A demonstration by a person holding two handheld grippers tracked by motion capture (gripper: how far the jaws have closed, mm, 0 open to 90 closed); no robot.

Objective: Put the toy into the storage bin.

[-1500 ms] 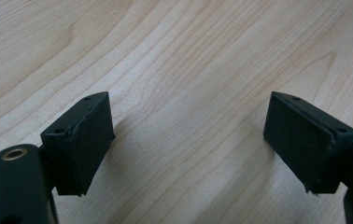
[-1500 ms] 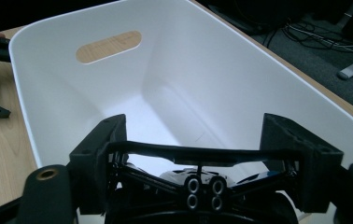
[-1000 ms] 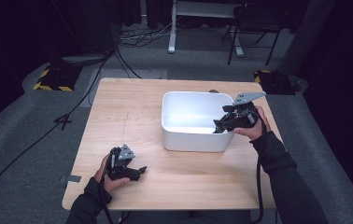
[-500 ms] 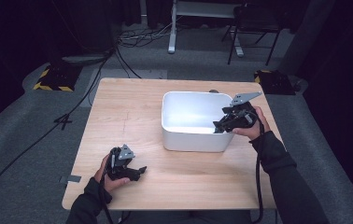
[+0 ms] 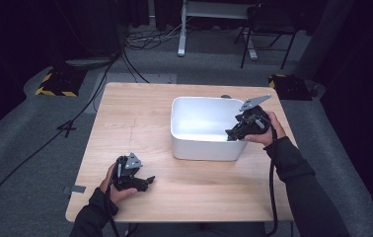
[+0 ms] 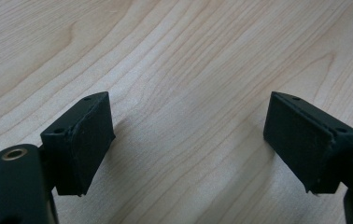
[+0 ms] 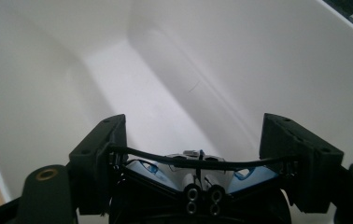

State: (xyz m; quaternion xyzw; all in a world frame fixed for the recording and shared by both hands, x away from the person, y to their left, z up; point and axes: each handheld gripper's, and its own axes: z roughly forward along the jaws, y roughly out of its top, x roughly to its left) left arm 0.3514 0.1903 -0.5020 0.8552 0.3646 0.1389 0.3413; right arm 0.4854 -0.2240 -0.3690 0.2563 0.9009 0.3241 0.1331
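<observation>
A white plastic bin [image 5: 204, 148] stands right of centre on the wooden table [image 5: 135, 123]. My right gripper [image 5: 231, 134] reaches over the bin's right rim, pointing down into it. In the right gripper view the right gripper [image 7: 195, 135] is shut on a small white and blue toy [image 7: 198, 173], seemingly a car, whose thin black bar spans from pad to pad above the bin's white floor [image 7: 132, 79]. My left gripper [image 5: 150, 180] rests near the table's front left, well apart from the bin. The left gripper [image 6: 188, 135] stands open over bare wood [image 6: 188, 56].
Cables [image 5: 140, 42] run across the grey floor behind the table, with a desk leg [image 5: 180, 29] and a chair [image 5: 266, 29] beyond. A yellow-and-black striped block [image 5: 56, 81] lies on the floor at the far left. A dark block [image 5: 290, 86] sits by the far right corner.
</observation>
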